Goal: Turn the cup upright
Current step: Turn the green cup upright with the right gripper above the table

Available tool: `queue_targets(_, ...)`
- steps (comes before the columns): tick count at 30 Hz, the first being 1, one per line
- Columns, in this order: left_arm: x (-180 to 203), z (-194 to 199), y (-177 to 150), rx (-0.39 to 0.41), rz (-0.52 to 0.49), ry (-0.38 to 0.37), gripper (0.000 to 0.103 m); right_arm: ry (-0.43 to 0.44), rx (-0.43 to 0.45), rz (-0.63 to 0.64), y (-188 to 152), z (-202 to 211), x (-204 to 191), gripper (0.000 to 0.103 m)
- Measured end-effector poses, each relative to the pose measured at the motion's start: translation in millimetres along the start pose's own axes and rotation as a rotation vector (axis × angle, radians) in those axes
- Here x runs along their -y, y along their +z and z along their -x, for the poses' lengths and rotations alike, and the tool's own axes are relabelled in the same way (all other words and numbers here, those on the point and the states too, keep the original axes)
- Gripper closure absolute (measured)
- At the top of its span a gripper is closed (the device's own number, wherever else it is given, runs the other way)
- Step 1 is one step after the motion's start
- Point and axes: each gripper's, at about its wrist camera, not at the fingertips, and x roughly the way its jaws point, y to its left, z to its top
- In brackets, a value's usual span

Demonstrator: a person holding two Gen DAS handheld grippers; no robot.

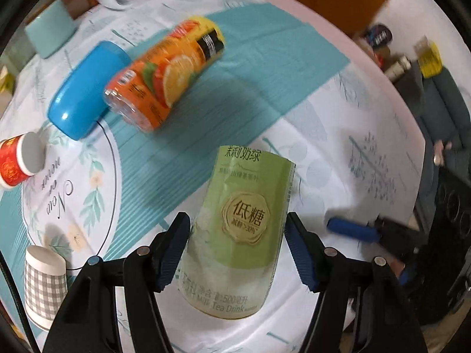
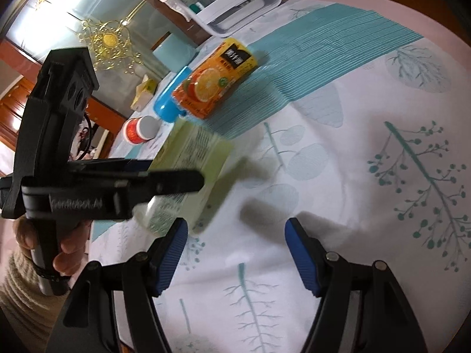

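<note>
A green tea-drink cup (image 1: 241, 229) with a gold seal sits between the blue pads of my left gripper (image 1: 238, 247); the jaws stand wide on either side of it, with small gaps showing, and its label reads upside down. In the right wrist view the same green cup (image 2: 191, 170) is blurred, with the left gripper (image 2: 164, 182) around it. My right gripper (image 2: 235, 253) is open and empty over the white tablecloth, to the right of the cup.
An orange juice cup (image 1: 164, 73) and a blue cup (image 1: 85, 88) lie on their sides further back. A red cup (image 1: 20, 158) lies at the left; a checked paper cup (image 1: 44, 285) stands inverted near left. A white box (image 2: 229, 3) stands at the far edge.
</note>
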Motion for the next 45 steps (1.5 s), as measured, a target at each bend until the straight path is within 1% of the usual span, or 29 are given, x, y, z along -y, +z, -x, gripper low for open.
queue_targets(2, -2, 9, -4, 0.054, 0.027, 0.001, 0.039, 0.019, 0.001, 0.014, 0, 0, -4, 0.034)
queue_targets(5, -4, 16, -8, 0.114, 0.076, 0.003, 0.039, 0.041, 0.012, 0.044, 2, 1, -10, 0.034)
queue_targets(10, -13, 26, -20, 0.220, 0.209, -0.012, 0.041, 0.076, 0.041, 0.114, 7, -3, -22, 0.034)
queue_targets(12, -19, 28, -26, 0.246, 0.262, -0.021, 0.041, 0.083, 0.051, 0.152, 8, -6, -28, 0.034)
queue_targets(14, -22, 31, -31, 0.274, 0.294, -0.020, 0.041, 0.085, 0.062, 0.197, 9, -10, -35, 0.041)
queue_targets(15, -23, 33, -34, 0.292, 0.313, -0.019, 0.041, 0.089, 0.058, 0.206, 9, -11, -37, 0.049)
queue_targets(16, -23, 34, -37, 0.302, 0.322, -0.022, 0.041, 0.094, 0.055, 0.217, 10, -14, -38, 0.054)
queue_targets(18, -23, 35, -41, 0.323, 0.336, -0.025, 0.041, 0.084, 0.055, 0.236, 11, -16, -41, 0.056)
queue_targets(20, -22, 36, -45, 0.343, 0.344, -0.031, 0.041, 0.066, 0.054, 0.244, 12, -18, -41, 0.056)
queue_targets(22, -22, 36, -52, 0.349, 0.360, -0.059, 0.042, 0.056, 0.050, 0.242, 13, -19, -40, 0.056)
queue_targets(23, -21, 36, -54, 0.351, 0.366, -0.062, 0.042, 0.054, 0.046, 0.241, 13, -19, -39, 0.056)
queue_targets(26, -17, 39, -61, 0.362, 0.362, -0.040, 0.042, 0.052, 0.035, 0.251, 8, -19, -39, 0.056)
queue_targets(28, -12, 44, -65, 0.365, 0.353, -0.008, 0.043, 0.054, 0.028, 0.261, 5, -18, -41, 0.056)
queue_targets(30, -4, 49, -69, 0.363, 0.338, 0.041, 0.043, 0.054, 0.025, 0.272, 3, -17, -43, 0.056)
queue_targets(31, 0, 52, -70, 0.352, 0.328, 0.077, 0.043, 0.054, 0.022, 0.277, 2, -17, -44, 0.056)
queue_targets(34, 8, 59, -77, 0.328, 0.319, 0.121, 0.043, 0.066, 0.002, 0.284, -3, -14, -45, 0.056)
queue_targets(36, 13, 64, -83, 0.322, 0.317, 0.123, 0.043, 0.069, -0.012, 0.304, -8, -12, -48, 0.056)
queue_targets(39, 20, 67, -91, 0.293, 0.312, 0.133, 0.043, 0.058, -0.034, 0.357, -18, -7, -54, 0.056)
queue_targets(43, 24, 65, -100, 0.253, 0.320, 0.126, 0.043, 0.036, -0.057, 0.437, -29, -2, -60, 0.056)
queue_targets(45, 24, 61, -102, 0.236, 0.327, 0.121, 0.043, 0.031, -0.060, 0.456, -32, -1, -60, 0.056)
